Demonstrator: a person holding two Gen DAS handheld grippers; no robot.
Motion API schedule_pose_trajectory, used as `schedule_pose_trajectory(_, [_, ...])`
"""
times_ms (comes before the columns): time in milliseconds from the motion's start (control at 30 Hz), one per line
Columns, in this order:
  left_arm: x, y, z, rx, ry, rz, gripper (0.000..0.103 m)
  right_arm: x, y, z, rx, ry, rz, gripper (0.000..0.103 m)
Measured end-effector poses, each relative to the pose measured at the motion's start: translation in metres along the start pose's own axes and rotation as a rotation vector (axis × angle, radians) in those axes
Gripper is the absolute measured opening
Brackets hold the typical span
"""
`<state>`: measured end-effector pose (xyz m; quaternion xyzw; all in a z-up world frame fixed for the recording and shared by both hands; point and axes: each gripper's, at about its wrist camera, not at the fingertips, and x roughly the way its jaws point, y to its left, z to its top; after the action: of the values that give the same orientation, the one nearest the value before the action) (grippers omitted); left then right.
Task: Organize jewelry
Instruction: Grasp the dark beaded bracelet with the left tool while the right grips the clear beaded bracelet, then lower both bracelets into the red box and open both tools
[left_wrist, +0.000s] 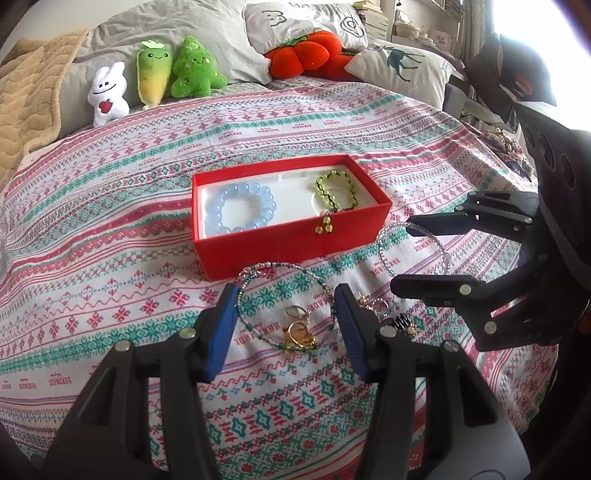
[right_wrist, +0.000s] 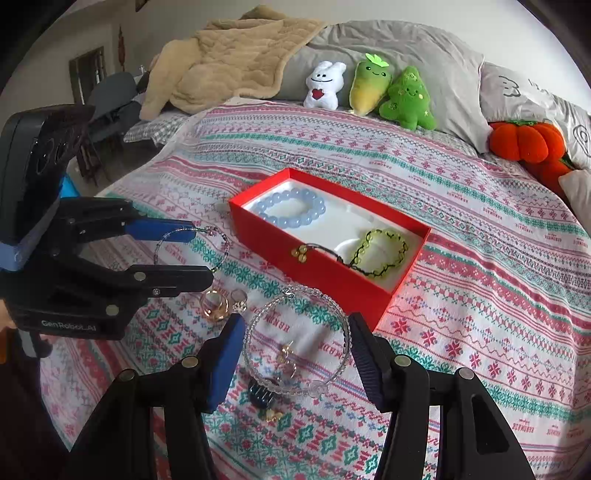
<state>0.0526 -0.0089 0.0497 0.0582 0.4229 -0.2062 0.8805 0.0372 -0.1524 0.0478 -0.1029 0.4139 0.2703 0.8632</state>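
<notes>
Red box (left_wrist: 291, 236) holds blue bead bracelet (left_wrist: 242, 207), green braided bracelet (left_wrist: 335, 192).

- A home bedroom: the work surface is a bed (right_wrist: 461, 229) spread with a pink, green and white patterned cover.
- At the head of the bed lie grey pillows (right_wrist: 388, 48), with a tan quilted blanket (right_wrist: 229, 55) heaped beside them.
- Against the pillows stand plush toys: a white bunny (right_wrist: 325, 85), a carrot (right_wrist: 369, 83), a green tree (right_wrist: 408, 99) and an orange pumpkin (right_wrist: 528, 142).
- Beyond the head of the bed, stacked books (left_wrist: 373, 18) and a bright window (left_wrist: 535, 48).
</notes>
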Motion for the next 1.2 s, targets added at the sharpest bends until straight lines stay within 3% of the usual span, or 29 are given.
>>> schedule_pose_trajectory(567, [0.015,0.010,0.036,-0.045,-0.039,0.032,0.054,0.003,-0.023,0.037,0.089,-0.054,-0.032,0.058])
schedule_pose_trajectory(1200, [0.064,0.024,0.061,-0.090,-0.027,0.082,0.057,0.035,-0.075,0.054,0.213,-0.011,-0.052,0.058])
